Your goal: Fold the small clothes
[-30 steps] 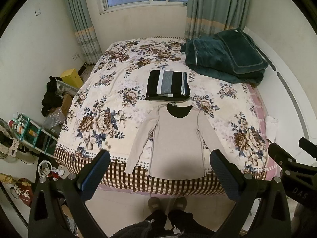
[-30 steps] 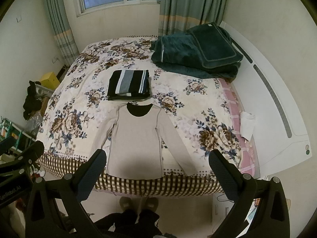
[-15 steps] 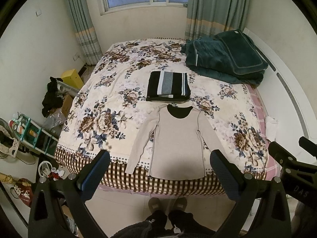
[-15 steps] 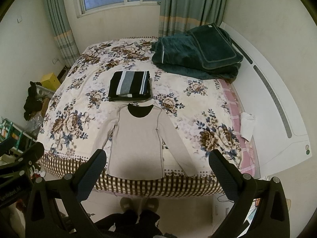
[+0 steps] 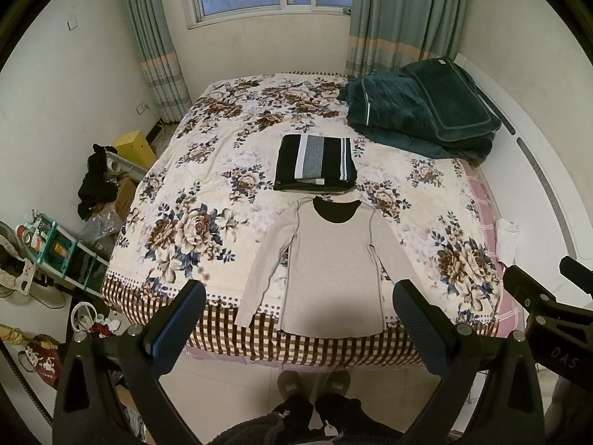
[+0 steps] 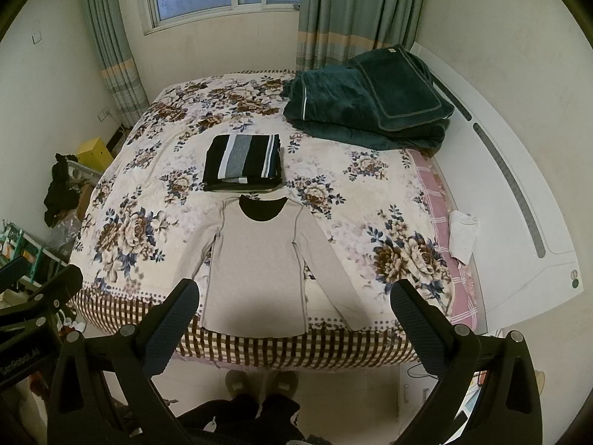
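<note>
Beige long-sleeved top (image 5: 330, 270) lies flat at the bed's (image 5: 178, 170) near edge, sleeves splayed, ready for my first fold; striped folded pile (image 5: 315, 163) sits just beyond its collar. I hold left gripper (image 5: 296, 307) and right gripper (image 6: 292, 304) spread wide, empty, above the floor.

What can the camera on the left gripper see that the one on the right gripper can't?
Only the left wrist view shows the red patterned bag on the floor. Only the right wrist view shows the round green button on the white headboard. Both show the beige long-sleeved top spread flat on the floral bed, the folded black-and-grey striped garment beyond its collar, and the dark green blanket.
</note>
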Demonstrator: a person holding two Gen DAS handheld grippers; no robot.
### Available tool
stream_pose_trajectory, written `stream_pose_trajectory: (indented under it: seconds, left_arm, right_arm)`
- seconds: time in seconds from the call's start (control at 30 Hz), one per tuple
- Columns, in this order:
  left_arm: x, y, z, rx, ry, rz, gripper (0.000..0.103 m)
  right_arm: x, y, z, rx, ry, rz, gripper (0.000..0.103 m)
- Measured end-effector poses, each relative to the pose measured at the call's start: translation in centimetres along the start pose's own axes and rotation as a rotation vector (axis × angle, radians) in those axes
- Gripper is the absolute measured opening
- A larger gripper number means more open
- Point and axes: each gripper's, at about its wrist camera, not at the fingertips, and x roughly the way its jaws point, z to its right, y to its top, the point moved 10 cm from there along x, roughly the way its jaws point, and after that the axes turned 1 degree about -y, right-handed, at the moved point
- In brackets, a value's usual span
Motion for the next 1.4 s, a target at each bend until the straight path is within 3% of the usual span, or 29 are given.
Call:
stream_pose_trajectory:
  seconds: [0.23,0.27,0.43,0.6,0.73,0.93,1.2,1.3,1.4]
  left_arm:
    - [-0.2,0.3,0.3,0.004,-0.003,0.001,0.103]
    - [-0.1,0.4,0.3,0.003,-0.005,0.000,0.103]
    - [0.7,2.4,-0.1,-0.002,-0.007,-0.013,0.103]
    - [4.9,4.4,-2.2,-0.002,0.070,0.056,0.103]
    - [11.4,5.2,-2.8,0.007,0.115,0.060,0.103]
    - [23.4,2.7,-2.6,0.024,0.158,-0.020,0.103]
    - [39.5,-4.1,-2.0,0.062,0.297,-0.174,0.103]
    - [44.3,-7.1,-2.3,0.061,0.325,-0.249,0.103]
    - [49.0,-10.8,-2.5,0.043,0.347,-0.326,0.103]
  right_arm:
    - [0.1,-0.2,0.0,0.002,0.000,0.003,0.103]
    - [-0.6,1.5,-0.2,0.002,-0.001,0.002,0.103]
    - [-0.6,1.7,-0.3,0.007,0.002,-0.005,0.103]
    - [1.7,2.8,0.1,0.070,0.019,-0.044,0.103]
    - [9.1,1.7,3.5,0.189,0.000,-0.110,0.103]
    - [25.3,-4.7,12.1,0.414,-0.078,-0.281,0.103]
    - [46.8,-19.2,24.9,0.742,-0.096,-0.564,0.103]
    - [53.2,-25.5,27.8,0.837,-0.127,-0.647,0.103]
    - [57.8,-30.0,28.7,0.929,-0.102,-0.704,0.103]
